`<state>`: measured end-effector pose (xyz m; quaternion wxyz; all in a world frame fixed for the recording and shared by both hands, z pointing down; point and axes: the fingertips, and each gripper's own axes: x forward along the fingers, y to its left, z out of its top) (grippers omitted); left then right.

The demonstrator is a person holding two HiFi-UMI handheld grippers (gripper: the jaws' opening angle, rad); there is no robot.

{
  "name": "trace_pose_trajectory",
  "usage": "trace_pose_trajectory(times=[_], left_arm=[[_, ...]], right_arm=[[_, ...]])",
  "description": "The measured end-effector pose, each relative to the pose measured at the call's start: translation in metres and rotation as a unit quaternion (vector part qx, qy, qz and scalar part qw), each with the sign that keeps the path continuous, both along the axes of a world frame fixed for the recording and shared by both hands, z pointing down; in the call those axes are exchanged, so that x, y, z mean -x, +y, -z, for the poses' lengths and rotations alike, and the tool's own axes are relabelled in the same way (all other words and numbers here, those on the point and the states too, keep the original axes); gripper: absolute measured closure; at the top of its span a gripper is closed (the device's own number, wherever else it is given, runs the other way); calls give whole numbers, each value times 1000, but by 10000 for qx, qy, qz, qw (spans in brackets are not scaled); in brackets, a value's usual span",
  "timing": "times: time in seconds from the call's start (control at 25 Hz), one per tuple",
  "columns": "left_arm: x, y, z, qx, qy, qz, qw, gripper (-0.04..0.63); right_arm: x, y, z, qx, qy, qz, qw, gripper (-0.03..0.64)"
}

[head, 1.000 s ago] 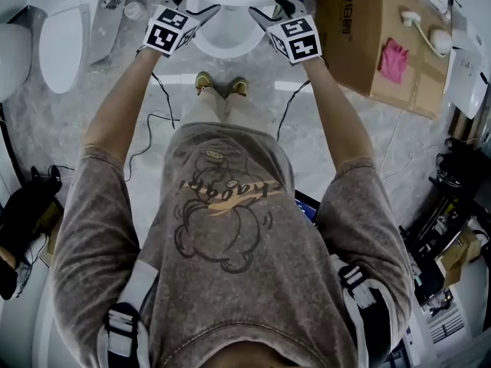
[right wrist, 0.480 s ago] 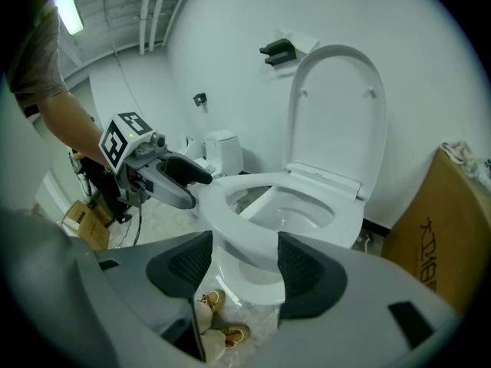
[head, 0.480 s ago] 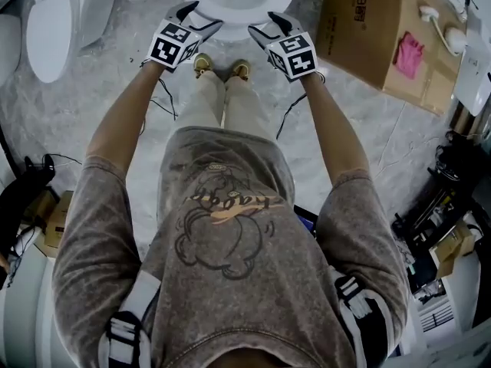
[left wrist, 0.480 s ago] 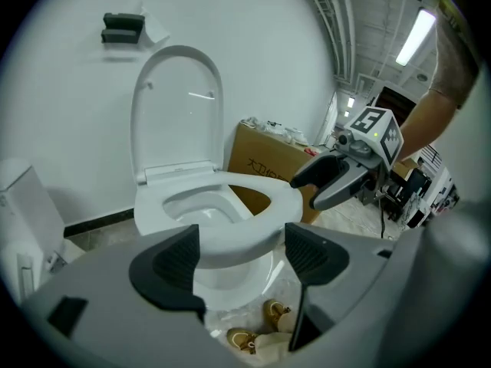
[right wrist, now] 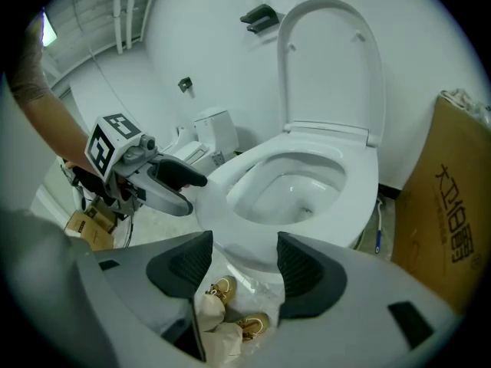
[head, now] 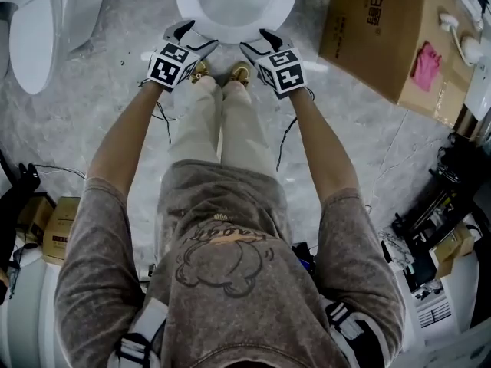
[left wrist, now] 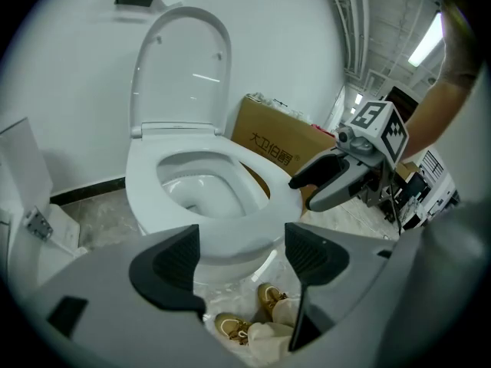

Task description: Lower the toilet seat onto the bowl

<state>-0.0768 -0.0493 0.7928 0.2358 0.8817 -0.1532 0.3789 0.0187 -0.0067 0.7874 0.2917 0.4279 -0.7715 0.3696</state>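
A white toilet (head: 234, 6) stands at the top middle of the head view. In both gripper views its wide seat ring (left wrist: 222, 205) (right wrist: 360, 182) lies flat on the bowl, and the lid (left wrist: 180, 67) (right wrist: 330, 67) stands upright against the wall. My left gripper (head: 193, 37) (left wrist: 239, 259) hovers just in front of the bowl's front rim, on its left, open and empty. My right gripper (head: 257, 41) (right wrist: 242, 263) hovers beside it on the right, also open and empty. Neither touches the toilet. Each gripper shows in the other's view: the right gripper (left wrist: 322, 182), the left gripper (right wrist: 173, 182).
A cardboard box (head: 376, 29) with a pink cloth (head: 426, 60) on it stands right of the toilet. A second toilet (head: 31, 29) is at the far left. The person's shoes (head: 222, 73) are just below the bowl. Cables lie on the marble floor (head: 92, 121); equipment crowds the right edge.
Both grippers have drawn back from the sides of the bowl's front toward the person, staying open. The view has shifted back, so the toilet sits higher in frame.
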Motion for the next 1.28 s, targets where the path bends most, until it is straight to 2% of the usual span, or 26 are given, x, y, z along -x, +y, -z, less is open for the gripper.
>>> trace_pose_trajectory(times=[0.24, 0.64, 0.84, 1.04, 1.28], left_arm=[[1, 5, -38, 197, -53, 342, 9992, 256], [-7, 26, -73, 640, -221, 212, 9975, 256], [-6, 26, -79, 711, -331, 249, 9966, 256], [-11, -12, -36, 337, 8, 702, 9970, 256], [-21, -60, 94, -436, 808, 985, 9909, 256]], right_arm=[[4, 6, -41, 228, -27, -99, 9997, 335], [11, 9, -77, 525, -93, -259, 9982, 334], [13, 11, -85, 709, -110, -241, 9971, 335], [4, -12, -42, 239, -423, -589, 9971, 336], [-19, -39, 77, -726, -495, -998, 9911, 336]])
